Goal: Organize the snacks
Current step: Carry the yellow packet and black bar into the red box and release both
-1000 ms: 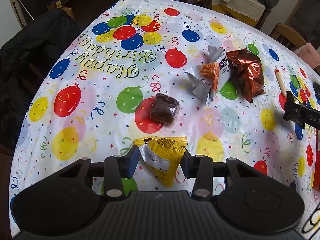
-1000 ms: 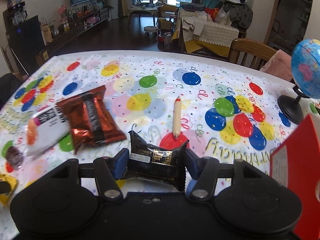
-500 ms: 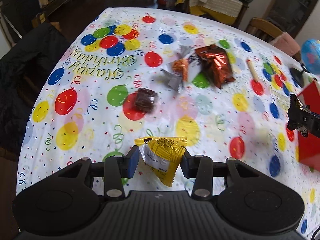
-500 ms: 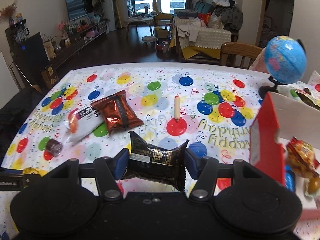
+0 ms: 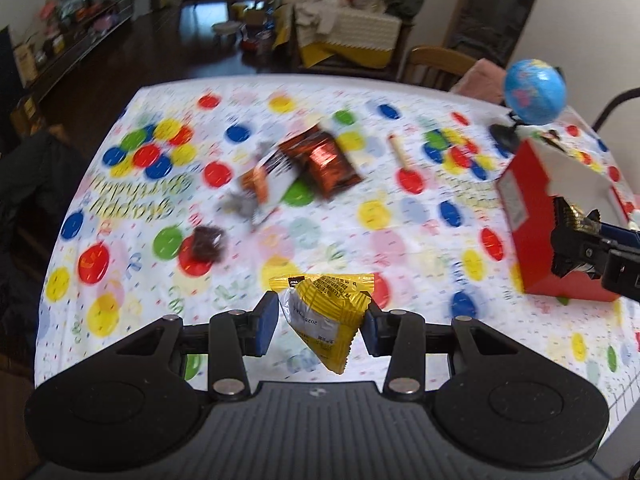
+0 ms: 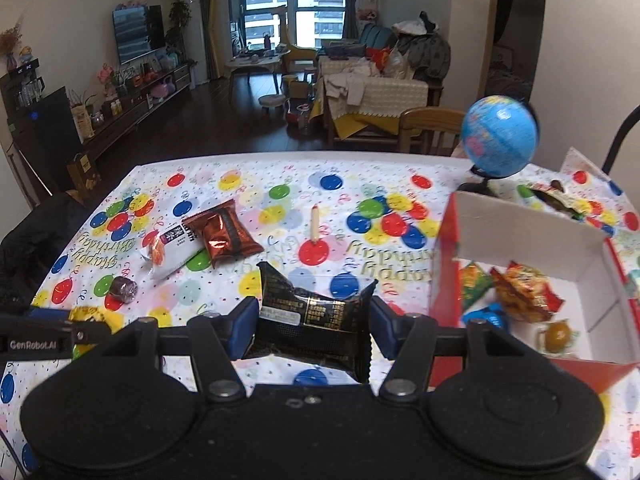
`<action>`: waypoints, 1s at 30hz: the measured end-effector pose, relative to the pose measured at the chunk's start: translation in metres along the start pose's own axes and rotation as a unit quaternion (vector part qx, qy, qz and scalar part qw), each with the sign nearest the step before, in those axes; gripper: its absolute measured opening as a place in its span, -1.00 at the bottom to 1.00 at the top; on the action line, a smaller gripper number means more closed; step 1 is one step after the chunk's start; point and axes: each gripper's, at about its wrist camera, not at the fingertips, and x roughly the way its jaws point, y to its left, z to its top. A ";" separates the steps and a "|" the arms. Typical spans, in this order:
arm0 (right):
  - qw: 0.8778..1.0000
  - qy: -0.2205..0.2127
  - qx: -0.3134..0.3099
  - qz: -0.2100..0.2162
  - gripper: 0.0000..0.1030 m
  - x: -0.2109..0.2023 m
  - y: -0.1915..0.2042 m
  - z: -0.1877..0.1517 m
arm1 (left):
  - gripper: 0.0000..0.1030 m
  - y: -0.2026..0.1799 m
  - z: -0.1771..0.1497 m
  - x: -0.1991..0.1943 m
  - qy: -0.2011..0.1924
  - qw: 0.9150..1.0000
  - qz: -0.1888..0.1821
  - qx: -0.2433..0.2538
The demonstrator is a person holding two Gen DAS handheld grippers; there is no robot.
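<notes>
My left gripper [image 5: 320, 324] is shut on a yellow snack packet [image 5: 326, 316] and holds it above the table. My right gripper [image 6: 312, 324] is shut on a black snack packet [image 6: 316, 320], raised just left of the red box [image 6: 520, 256], which holds several snacks. The right gripper and the box [image 5: 532, 216] also show at the right of the left wrist view. On the table lie a copper-red packet [image 6: 224, 236], a white packet [image 6: 174, 250], a small brown wrapped cake [image 6: 123, 289] and a thin stick snack [image 6: 315, 224].
A blue globe [image 6: 500, 140] on a black stand sits behind the box. The balloon tablecloth [image 6: 360, 200] covers the table. A wooden chair [image 6: 428, 128] stands at the far edge. A dark coat [image 5: 28, 184] lies off the left edge.
Both grippers rose and swung right with their packets. The red box has come closer in both views, and the right gripper is now beside its open top.
</notes>
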 end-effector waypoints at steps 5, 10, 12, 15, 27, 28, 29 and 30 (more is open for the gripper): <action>1.000 -0.018 0.007 -0.008 0.12 -0.023 -0.020 0.004 | -0.19 -0.032 0.011 -0.013 -0.021 0.999 -0.020 0.026; 0.999 -0.029 0.016 -0.020 0.11 -0.036 -0.052 0.007 | -0.19 -0.075 0.023 -0.014 -0.033 0.998 -0.035 0.050; 0.999 -0.032 0.020 -0.026 0.11 -0.040 -0.067 0.007 | -0.19 -0.094 0.028 -0.014 -0.037 0.997 -0.040 0.060; 0.999 -0.032 0.027 -0.032 0.11 -0.042 -0.092 0.007 | -0.19 -0.123 0.035 -0.010 -0.040 0.995 -0.045 0.077; 0.997 -0.024 0.051 -0.055 0.12 -0.029 -0.191 0.003 | -0.19 -0.227 0.059 0.023 -0.031 0.989 -0.059 0.129; 0.997 -0.022 0.054 -0.057 0.12 -0.027 -0.199 0.002 | -0.19 -0.235 0.061 0.027 -0.030 0.989 -0.058 0.134; 0.996 -0.021 0.058 -0.060 0.12 -0.025 -0.207 0.001 | -0.19 -0.243 0.062 0.030 -0.029 0.988 -0.057 0.140; 0.996 -0.020 0.062 -0.062 0.12 -0.024 -0.215 -0.001 | -0.19 -0.251 0.063 0.034 -0.028 0.987 -0.058 0.144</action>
